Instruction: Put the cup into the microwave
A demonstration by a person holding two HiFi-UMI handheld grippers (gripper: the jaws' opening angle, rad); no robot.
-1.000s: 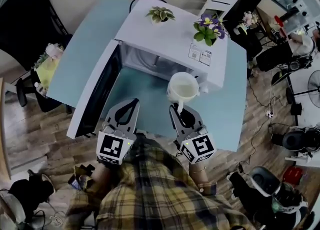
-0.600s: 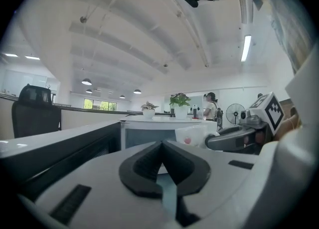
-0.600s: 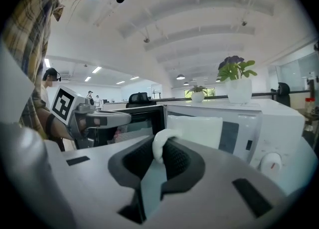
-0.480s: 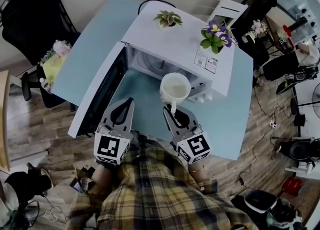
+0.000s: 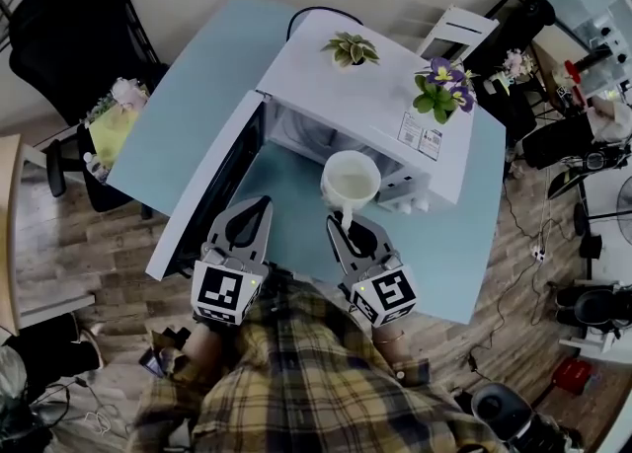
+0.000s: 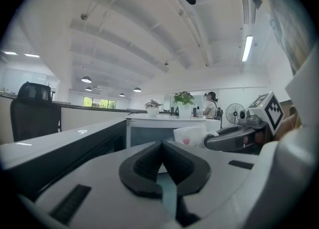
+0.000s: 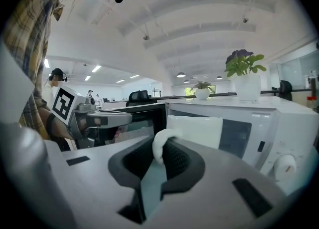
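Observation:
A white cup [image 5: 351, 183] hangs in the air just in front of the open white microwave [image 5: 365, 86], near the right side of its cavity. My right gripper [image 5: 346, 224] is shut on the cup's handle. In the right gripper view the handle [image 7: 158, 145] sits between the dark pads, with the cup body [image 7: 197, 130] beyond them. The microwave door [image 5: 212, 194] is swung open to the left. Over the table between the door and the cup, my left gripper [image 5: 263, 204] is shut and holds nothing. In the left gripper view its jaws [image 6: 162, 145] meet, and the cup [image 6: 192, 134] shows to the right.
The microwave stands on a light blue table [image 5: 188, 96]. Two potted plants [image 5: 351, 48] [image 5: 441, 86] stand on its top. Its control knobs [image 7: 284, 165] are on the right front. A black chair [image 5: 59, 37] stands left of the table, and cables and gear lie on the wooden floor [image 5: 553, 244] to the right.
Both grippers have shifted a little left relative to the microwave, carrying the cup from in front of the control panel toward the cavity. The grip on the handle is unchanged.

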